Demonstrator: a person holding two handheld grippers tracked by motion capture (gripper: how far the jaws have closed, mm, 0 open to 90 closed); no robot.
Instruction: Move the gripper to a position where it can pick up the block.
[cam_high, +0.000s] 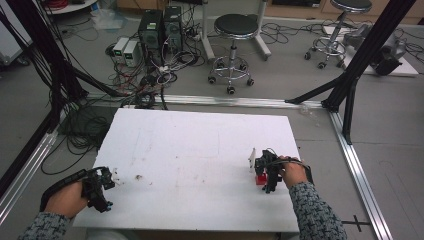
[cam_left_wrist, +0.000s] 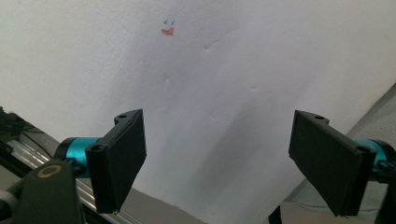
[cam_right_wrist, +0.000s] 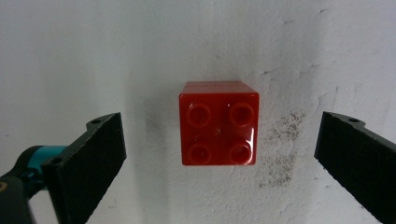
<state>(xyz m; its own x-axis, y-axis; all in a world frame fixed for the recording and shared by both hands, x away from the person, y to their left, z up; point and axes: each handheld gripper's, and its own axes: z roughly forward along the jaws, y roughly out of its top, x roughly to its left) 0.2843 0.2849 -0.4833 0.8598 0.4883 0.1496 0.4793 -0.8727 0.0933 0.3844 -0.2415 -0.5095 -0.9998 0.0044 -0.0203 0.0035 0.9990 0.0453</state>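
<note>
Bench: a white board (cam_high: 200, 150) with scuffs and faint lines; it sits on a grey floor inside a black frame.
Red block: a square red block (cam_right_wrist: 218, 123) with four round studs facing the camera in the right gripper view; it rests on the bench near the right edge, seen in the high view (cam_high: 260, 179) just under the right gripper.
Right gripper: the right gripper (cam_high: 267, 172) is held in the person's right hand (cam_high: 294, 172) directly over the red block.
Right jaws: spread wide, one on each side of the block and clear of it; nothing is gripped (cam_right_wrist: 218, 158).
Surface near block: grey speckled smudges (cam_right_wrist: 280, 144) mark the bench just beside the block.
Left gripper: the left gripper (cam_high: 100, 187) is held in the person's left hand (cam_high: 67, 200) at the bench's near left corner, well apart from the block.
Left jaws: wide apart with bare bench between them, holding nothing (cam_left_wrist: 217, 158).
Mark on bench: a small orange and blue mark (cam_left_wrist: 168, 28) lies on the bench ahead of the left jaws.
Sleeves: both forearms wear a dark patterned sleeve (cam_high: 315, 212).
Beyond the bench: two round stools (cam_high: 235, 30), dark computer boxes (cam_high: 160, 27) and tangled cables (cam_high: 150, 80) on the floor.
</note>
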